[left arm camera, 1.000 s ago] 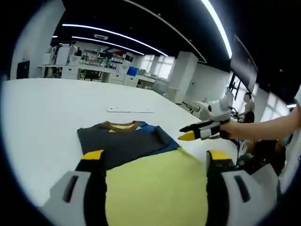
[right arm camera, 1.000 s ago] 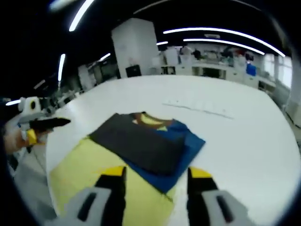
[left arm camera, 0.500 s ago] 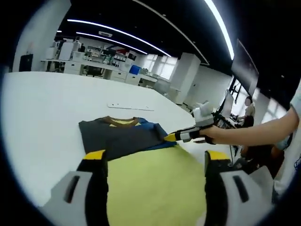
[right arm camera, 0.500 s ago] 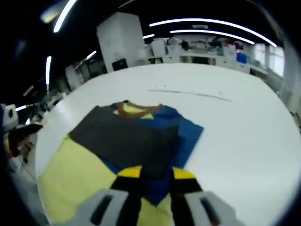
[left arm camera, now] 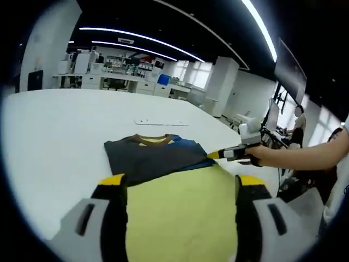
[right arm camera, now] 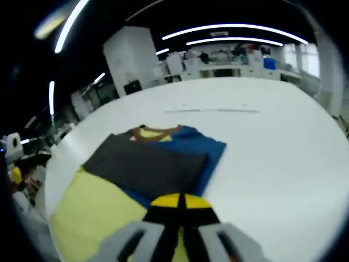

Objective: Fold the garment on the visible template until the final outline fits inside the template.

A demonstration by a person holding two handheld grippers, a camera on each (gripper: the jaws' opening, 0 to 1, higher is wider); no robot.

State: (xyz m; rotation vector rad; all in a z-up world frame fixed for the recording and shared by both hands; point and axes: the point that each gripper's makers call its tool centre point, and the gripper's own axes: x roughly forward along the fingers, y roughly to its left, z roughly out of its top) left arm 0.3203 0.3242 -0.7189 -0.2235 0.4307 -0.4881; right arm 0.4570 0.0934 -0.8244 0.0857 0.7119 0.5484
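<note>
White tabletop (left arm camera: 49,142) carries the garment (right arm camera: 147,166), partly folded, yellow section still spread near both tools. Mid-fold. Left tool (left arm camera: 177,188) wide, empty. Right tool (right arm camera: 179,201) closed at the garment's edge; grip unclear. Next: fold yellow inward.

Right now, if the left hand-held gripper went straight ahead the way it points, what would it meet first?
Likely the garment: the left hand-held gripper stands open over its yellow part, the dark folded part ahead. Height above it is unclear.
</note>
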